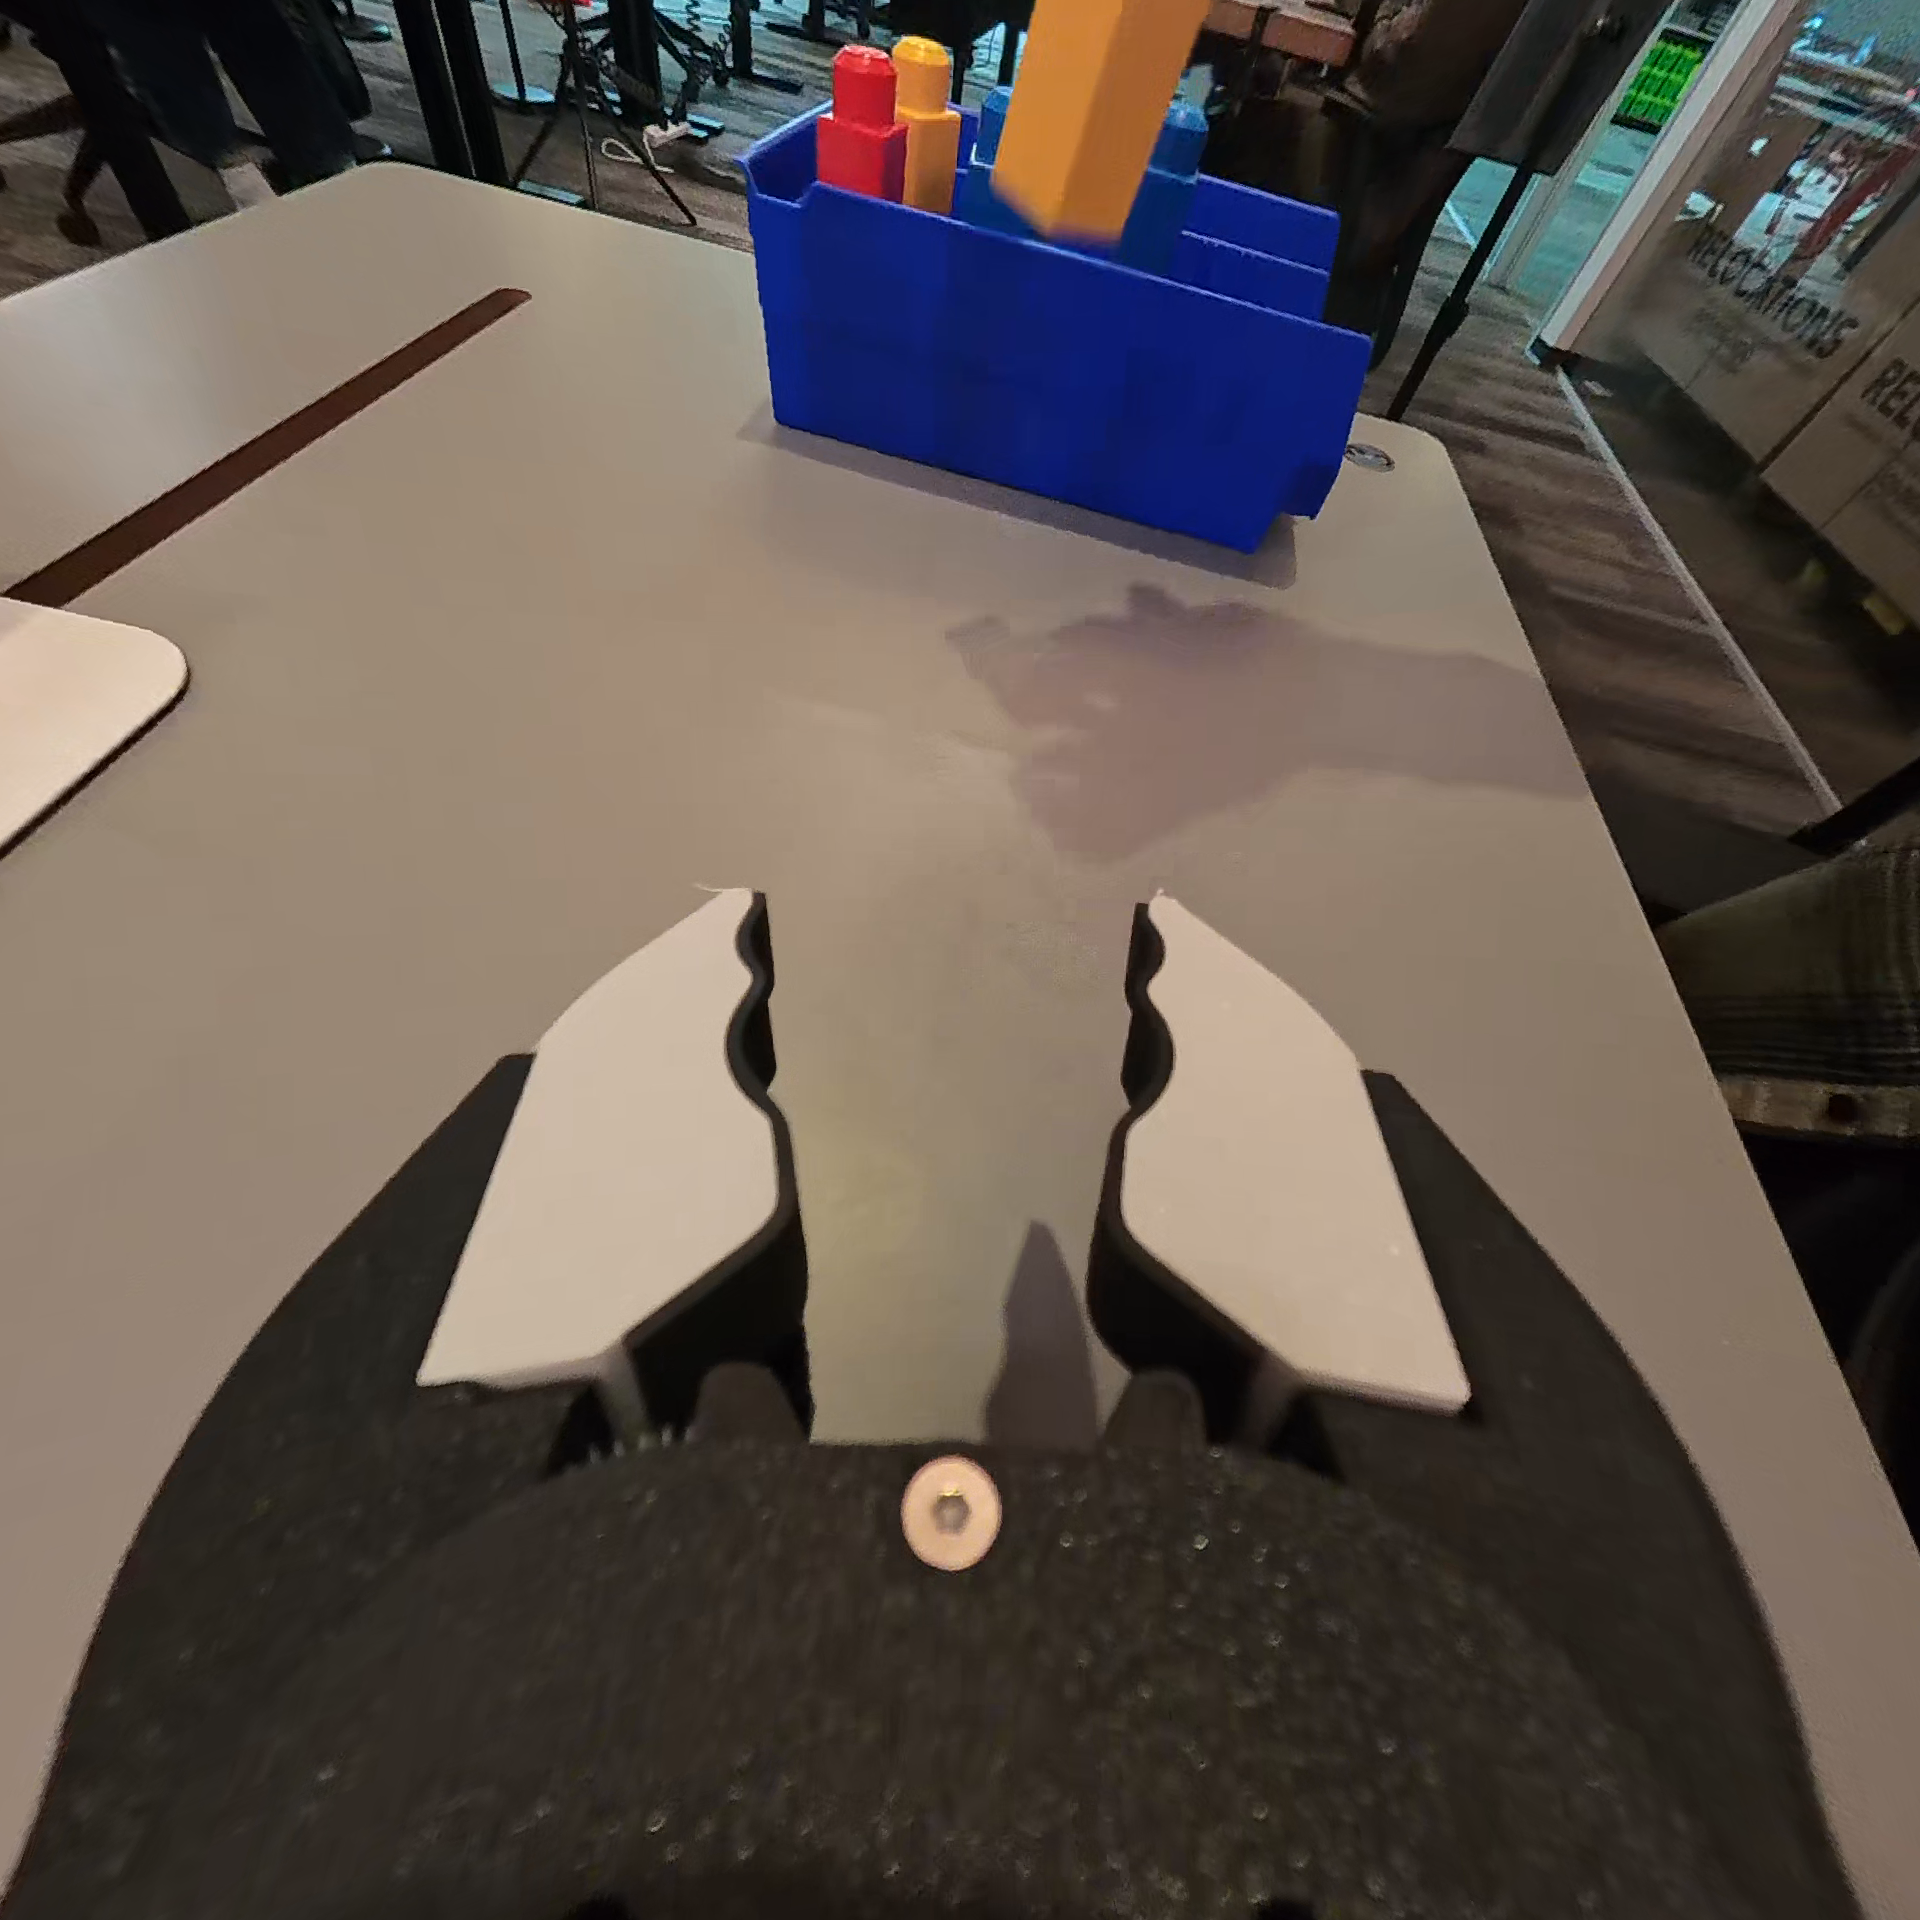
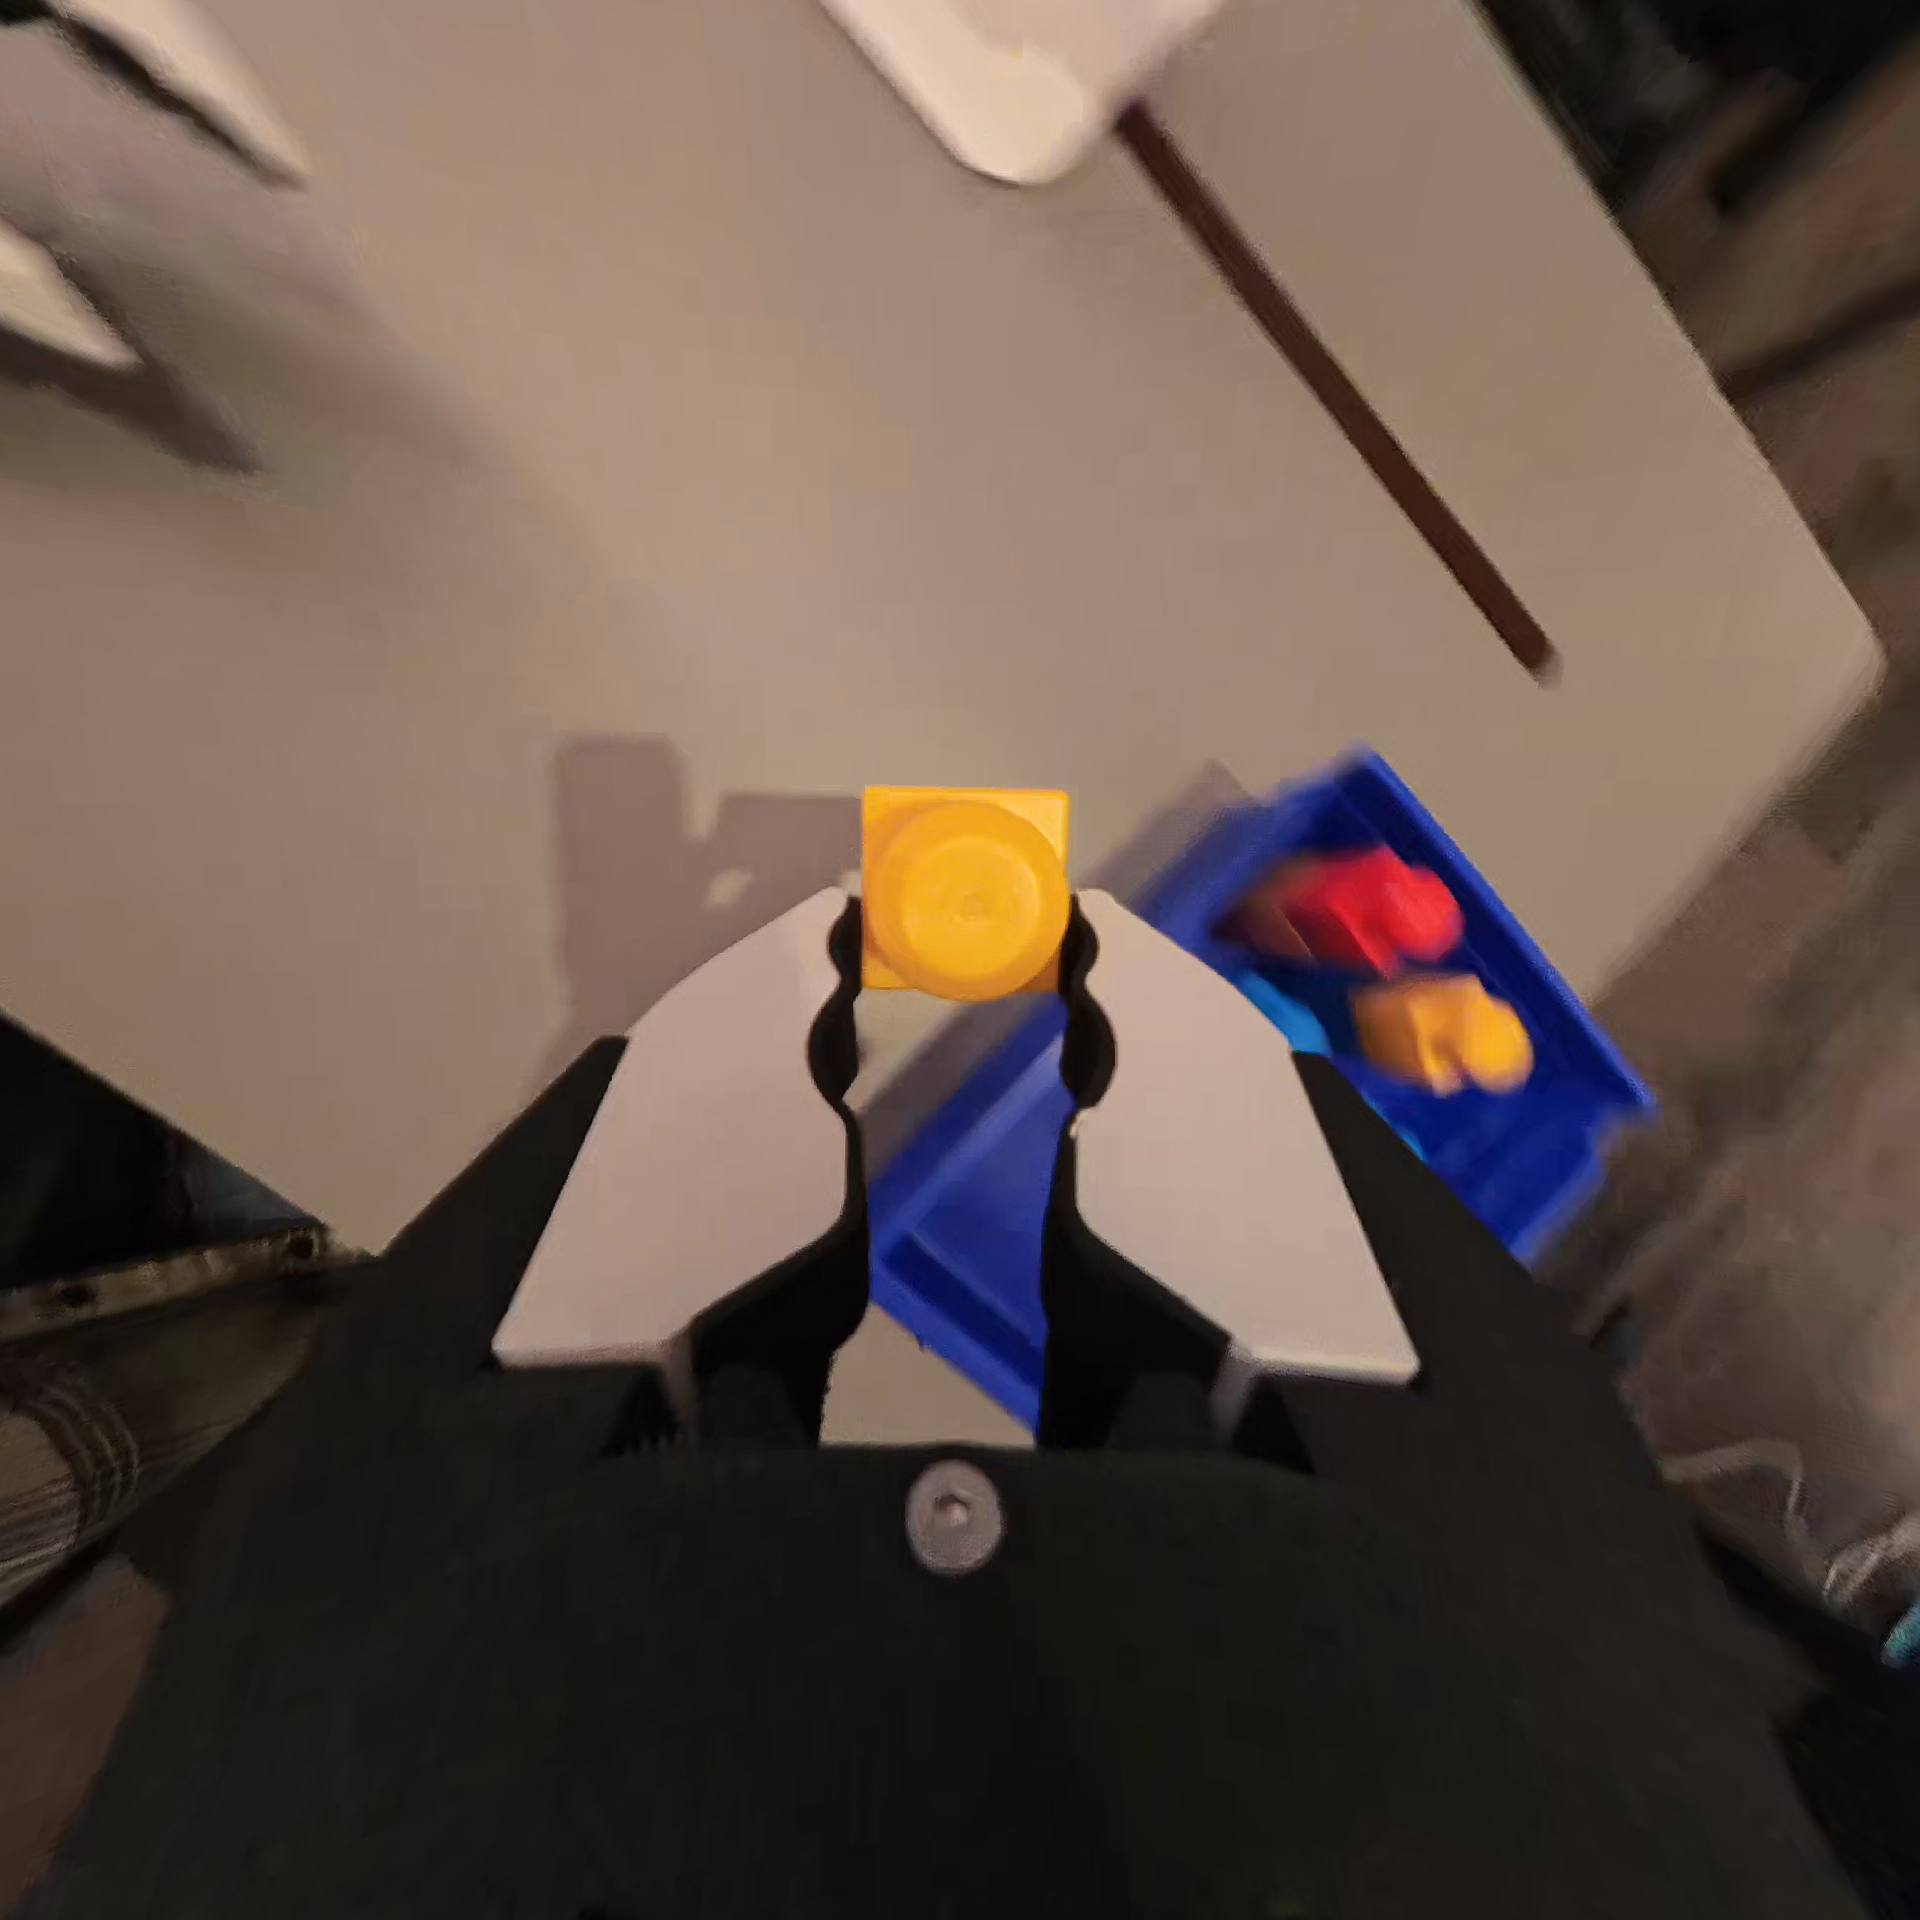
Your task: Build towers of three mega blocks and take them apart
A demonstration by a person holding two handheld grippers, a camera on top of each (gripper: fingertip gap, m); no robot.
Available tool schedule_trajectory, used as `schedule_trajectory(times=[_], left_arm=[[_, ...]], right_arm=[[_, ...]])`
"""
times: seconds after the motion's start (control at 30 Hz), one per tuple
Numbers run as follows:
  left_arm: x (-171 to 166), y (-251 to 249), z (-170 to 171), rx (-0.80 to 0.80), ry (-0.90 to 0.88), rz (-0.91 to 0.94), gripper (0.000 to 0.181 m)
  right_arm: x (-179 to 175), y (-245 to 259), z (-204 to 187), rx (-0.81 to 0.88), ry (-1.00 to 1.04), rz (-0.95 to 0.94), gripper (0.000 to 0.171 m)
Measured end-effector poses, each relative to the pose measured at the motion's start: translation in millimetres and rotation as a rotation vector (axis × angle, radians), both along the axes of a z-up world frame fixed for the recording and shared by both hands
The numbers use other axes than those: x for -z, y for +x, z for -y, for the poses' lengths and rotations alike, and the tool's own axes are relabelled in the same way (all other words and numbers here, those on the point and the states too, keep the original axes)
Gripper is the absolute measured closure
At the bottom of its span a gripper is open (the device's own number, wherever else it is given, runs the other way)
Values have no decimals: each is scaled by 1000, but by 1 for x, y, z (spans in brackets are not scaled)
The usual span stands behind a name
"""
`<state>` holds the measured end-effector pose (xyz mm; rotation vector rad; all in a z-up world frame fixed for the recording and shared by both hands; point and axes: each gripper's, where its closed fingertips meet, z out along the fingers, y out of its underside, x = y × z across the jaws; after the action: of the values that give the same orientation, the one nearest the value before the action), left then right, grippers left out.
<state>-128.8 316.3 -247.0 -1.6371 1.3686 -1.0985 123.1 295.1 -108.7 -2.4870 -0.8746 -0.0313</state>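
grey table (image 1: 520,727) carries a blue bin (image 1: 1049,395) holding red (image 1: 862,135), orange (image 1: 927,130) and blue blocks (image 1: 1169,187). left tool (image 1: 951,940) hangs spread and empty; right tool (image 2: 961,935) is clamped on an orange block (image 2: 966,899) raised above the table.

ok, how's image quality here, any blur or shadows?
Left wrist view: gripper and table sharp, held orange block smeared, soft shadow on the tabletop. Right wrist view: orange block fairly sharp in the gripper, blue bin and background motion-blurred, shadow left of the block.
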Motion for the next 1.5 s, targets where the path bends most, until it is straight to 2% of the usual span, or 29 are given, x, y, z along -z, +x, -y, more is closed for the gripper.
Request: schedule_trajectory(times=[0.1, 0.23, 0.4, 0.47, 0.63, 0.73, 0.83, 1.0, 1.07, 1.27, 1.37, 1.5], left_arm=[[2, 3, 3, 6, 18, -16, 116], [1, 6, 5, 10, 42, -19, 116], [7, 7, 4, 7, 34, -36, 117], [9, 9, 5, 9, 26, -38, 118], [10, 10, 8, 12, 48, -56, 118], [9, 8, 9, 15, 50, -57, 118], [8, 6, 7, 13, 44, -51, 119], [4, 4, 4, 2, 39, -35, 119], [1, 3, 3, -5, 32, -12, 118], [-9, -1, -2, -38, 31, 14, 117], [-23, -8, -4, -74, 66, 6, 116], [-70, -39, 5, -165, 100, 52, 117]], right_arm=[[-24, 84, 22, 272, 30, -42, 135], [-15, 153, 57, 494, 7, -106, 136], [24, 149, 75, 540, -30, -202, 136], [45, 140, 68, 549, -46, -216, 136], [97, 142, 46, 614, -105, -119, 135], [120, 139, 35, 654, -134, -158, 135], [138, 136, 29, 680, -154, -202, 135], [139, 134, 25, 692, -130, -205, 132], [134, 135, 24, 689, -105, -189, 112], [72, 122, 21, 600, 61, -202, 85], [33, 107, 27, 542, 164, -207, 83], [-5, 70, 43, 403, 296, -203, 88]])
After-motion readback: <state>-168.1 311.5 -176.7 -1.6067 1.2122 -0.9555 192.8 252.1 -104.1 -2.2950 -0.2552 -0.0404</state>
